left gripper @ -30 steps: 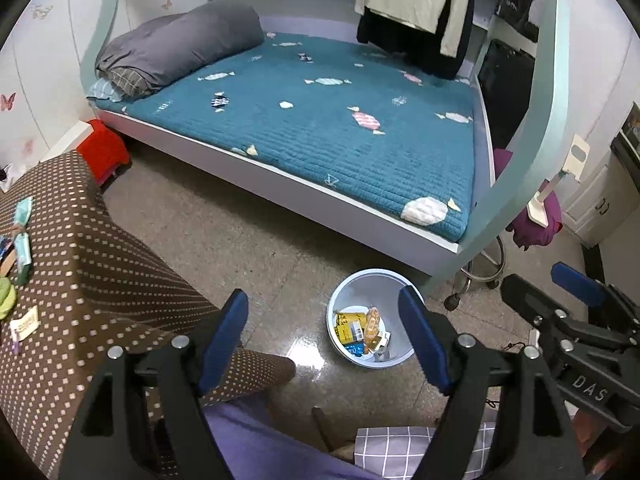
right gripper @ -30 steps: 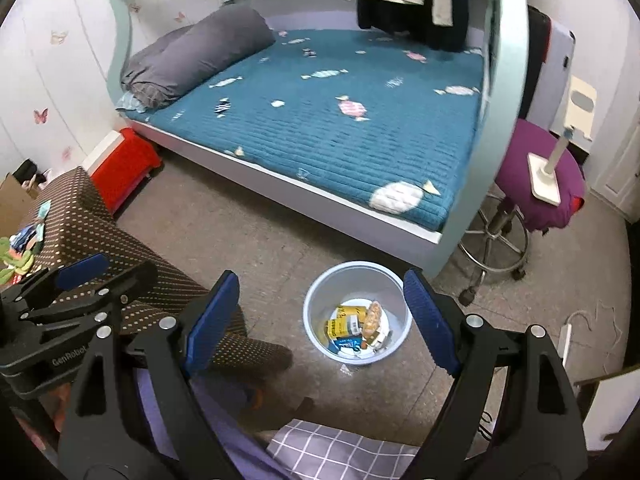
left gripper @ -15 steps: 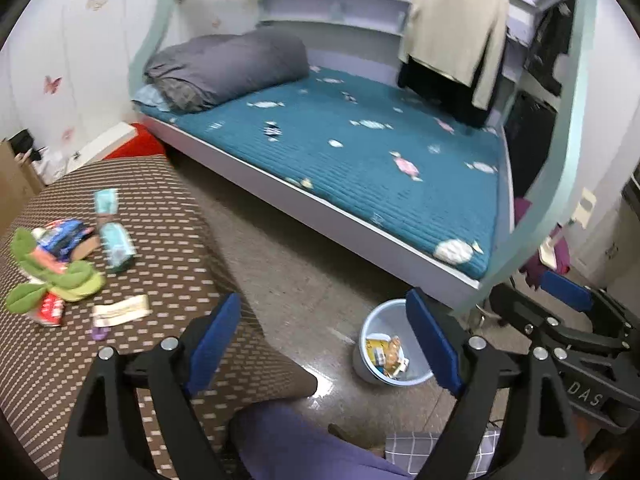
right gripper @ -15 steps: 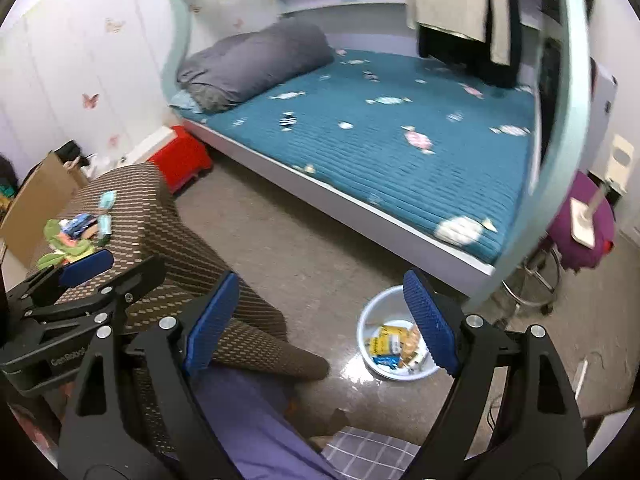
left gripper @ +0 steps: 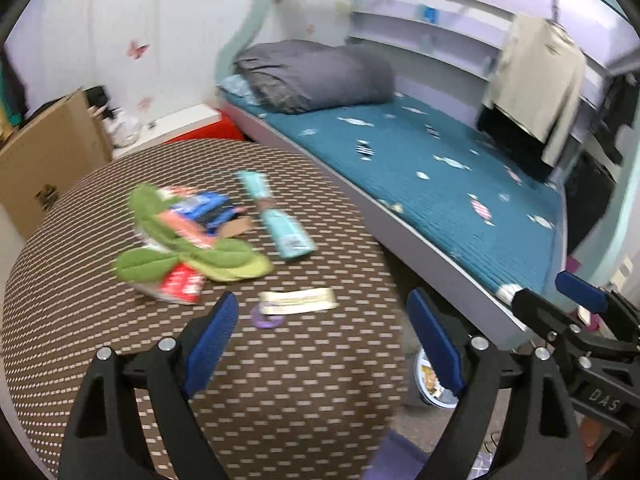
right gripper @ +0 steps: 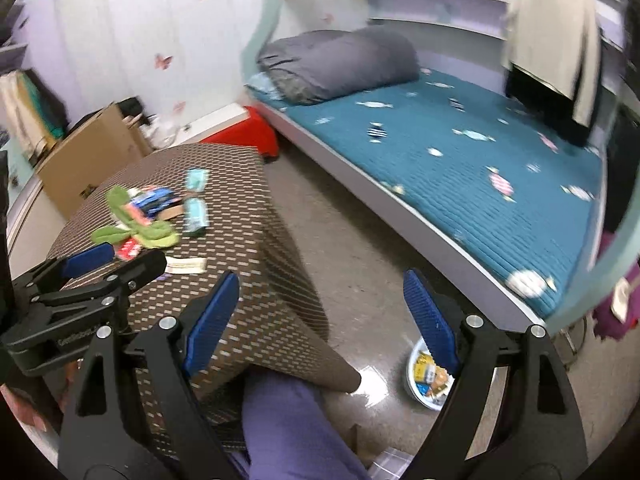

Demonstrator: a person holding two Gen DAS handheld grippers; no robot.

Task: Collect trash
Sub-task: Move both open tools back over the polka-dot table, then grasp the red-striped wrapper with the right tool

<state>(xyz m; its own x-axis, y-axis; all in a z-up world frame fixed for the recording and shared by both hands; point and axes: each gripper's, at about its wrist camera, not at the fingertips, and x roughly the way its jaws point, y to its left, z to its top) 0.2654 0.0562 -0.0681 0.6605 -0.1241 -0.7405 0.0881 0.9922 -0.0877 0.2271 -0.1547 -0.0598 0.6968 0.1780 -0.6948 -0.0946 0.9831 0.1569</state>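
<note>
Several pieces of trash lie on the brown dotted tablecloth point(left gripper: 280, 400): a green leaf-shaped piece point(left gripper: 188, 248), a red wrapper point(left gripper: 180, 284), blue packets point(left gripper: 200, 206), a teal packet point(left gripper: 286, 230), a cream wrapper point(left gripper: 298, 301) and a small purple ring point(left gripper: 266, 320). My left gripper point(left gripper: 322, 300) hangs open above the table's near part, just short of the cream wrapper, holding nothing. My right gripper point(right gripper: 320, 280) is open and empty over the table's corner and the floor. The pale blue bin point(right gripper: 426, 376) with wrappers inside stands on the floor at lower right.
A bed with a teal mattress point(left gripper: 440, 176) and grey bedding point(left gripper: 316, 76) runs along the right. A cardboard box point(left gripper: 52, 160) and a red box point(right gripper: 244, 136) stand behind the table. A purple stool point(right gripper: 612, 312) is at far right. A person's purple-clad leg point(right gripper: 288, 424) is below.
Both views have swung left and up from the bin on the floor to the table with the trash. The bin has slid to the lower right edge. Both grippers stay open.
</note>
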